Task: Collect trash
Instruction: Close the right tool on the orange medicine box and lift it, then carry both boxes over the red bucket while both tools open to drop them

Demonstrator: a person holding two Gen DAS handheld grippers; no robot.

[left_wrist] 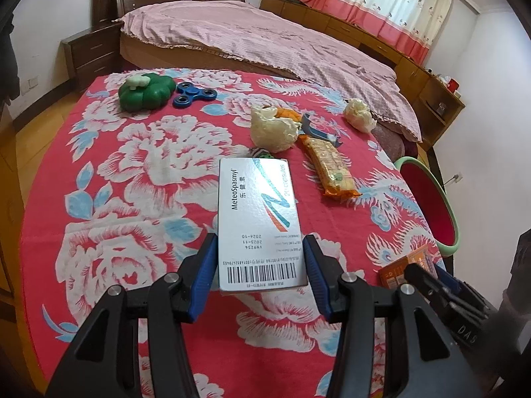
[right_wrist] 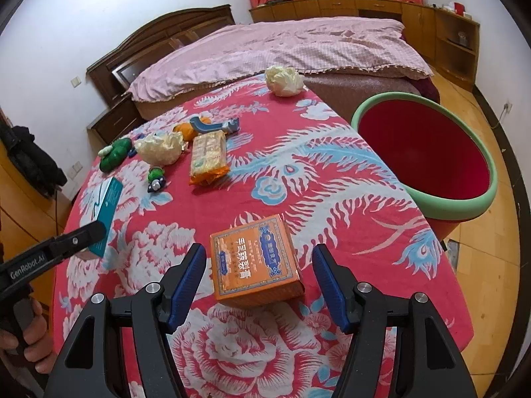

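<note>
A: Left wrist view: the left gripper (left_wrist: 259, 272) is clamped on the white medicine box (left_wrist: 257, 219), lifted over the table (left_wrist: 116, 152). A short hold near one end; it could pivot and drop.

B: The right gripper (right_wrist: 259, 283) is released, straddling the orange box (right_wrist: 255, 262) without touching. Closing off-centre could skid it. The bin (right_wrist: 471, 204) waits right, beside the edge.

Two wrist views angled down, close over shared table (left_wrist: 139, 172), bed (right_wrist: 298, 43) beyond

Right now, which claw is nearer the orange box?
Right. The right claw straddles the orange box, open, pads clear of its sides. The left claw is off to its left, clamping the white medicine box.
</note>
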